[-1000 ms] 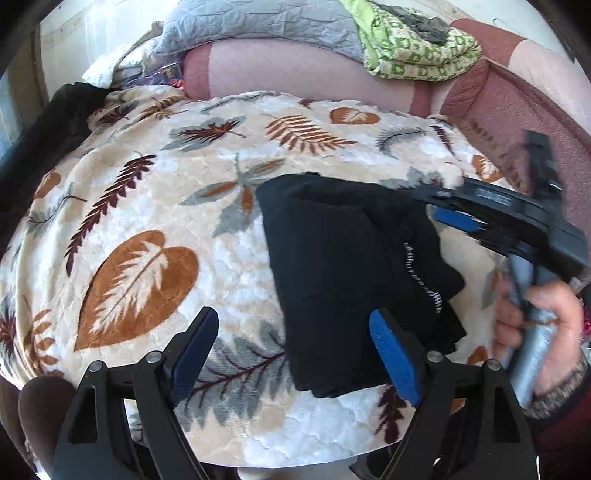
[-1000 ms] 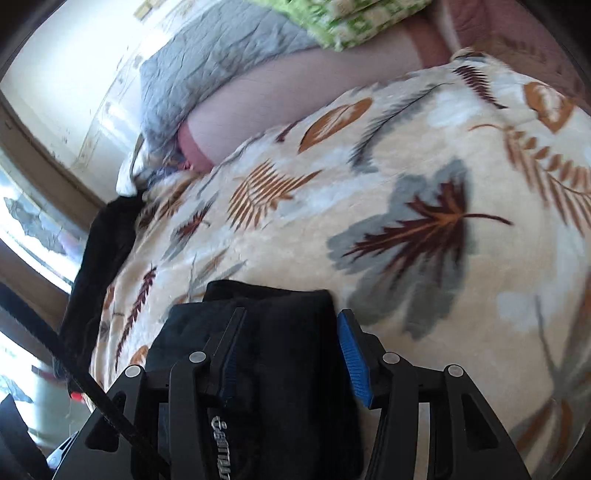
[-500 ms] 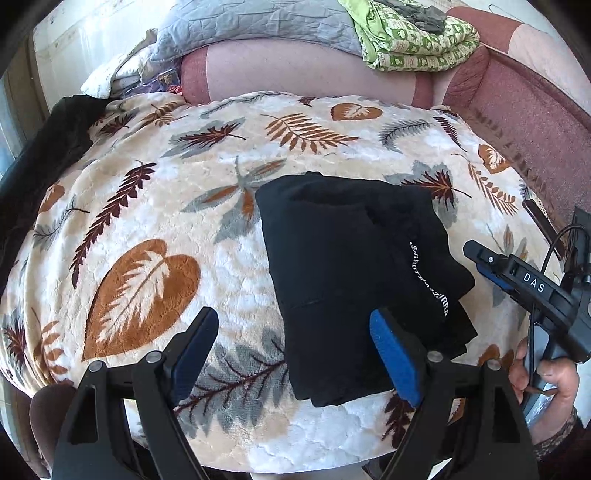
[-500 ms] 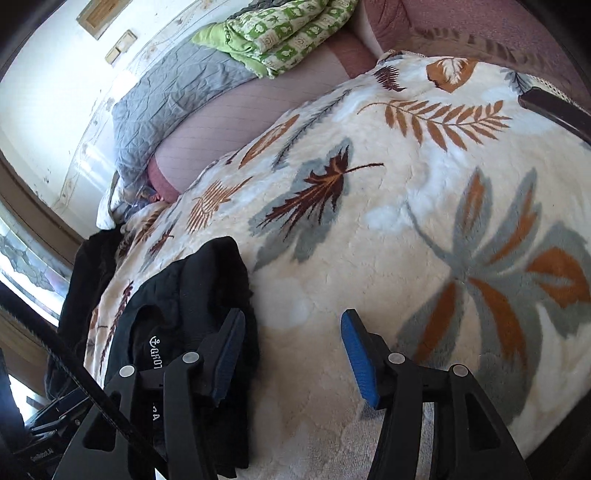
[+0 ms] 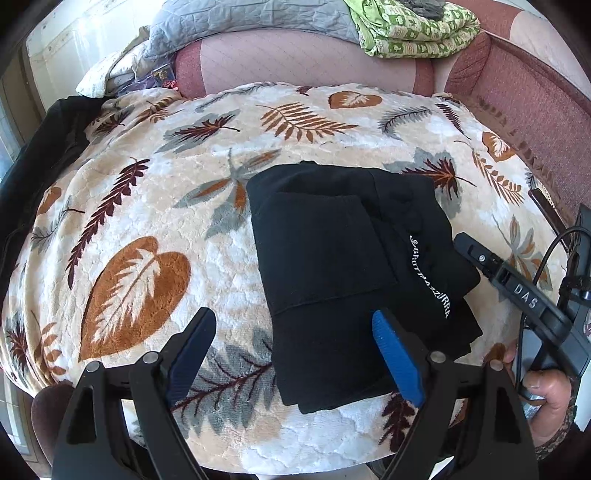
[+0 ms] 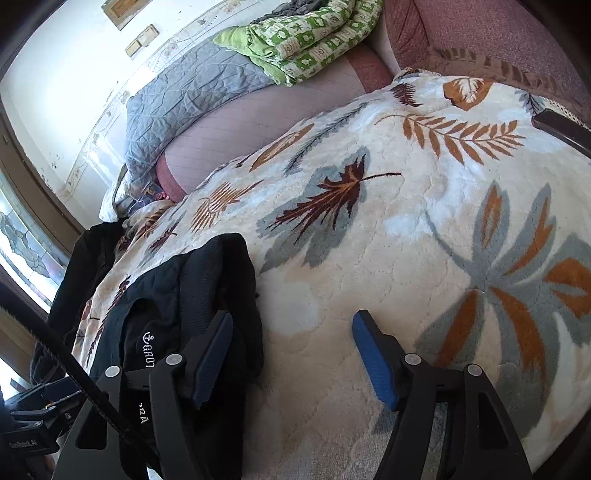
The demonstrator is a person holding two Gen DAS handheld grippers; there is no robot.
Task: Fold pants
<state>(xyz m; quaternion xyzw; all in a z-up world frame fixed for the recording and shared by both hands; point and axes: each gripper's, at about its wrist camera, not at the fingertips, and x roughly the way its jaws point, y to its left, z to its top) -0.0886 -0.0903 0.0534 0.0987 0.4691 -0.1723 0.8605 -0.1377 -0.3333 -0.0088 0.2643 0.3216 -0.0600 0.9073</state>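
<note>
Folded black pants (image 5: pixel 347 266) with white lettering lie in a compact stack on the leaf-patterned blanket (image 5: pixel 147 206). My left gripper (image 5: pixel 295 354) hovers over their near edge, jaws wide, pads clear of the cloth, its jaws opening. In the left wrist view the right gripper's black body (image 5: pixel 517 295) sits just right of the stack, held by a hand (image 5: pixel 546 395). In the right wrist view the pants (image 6: pixel 192 306) lie at the lower left; my right gripper (image 6: pixel 291 358) is over bare blanket (image 6: pixel 406 240) beside them, its jaws opening, nothing between them.
A pink sofa back (image 5: pixel 295 62) carries a grey quilt (image 5: pixel 236 22) and a folded green blanket (image 5: pixel 413 29). A dark garment (image 5: pixel 48 147) hangs over the left end. A dark flat object (image 6: pixel 561 129) lies at the blanket's right edge. A window (image 6: pixel 18 243) is far left.
The right gripper let go of the pants, pulled off to their right and widened its jaws. The pants stay folded in place. The left gripper barely moved.
</note>
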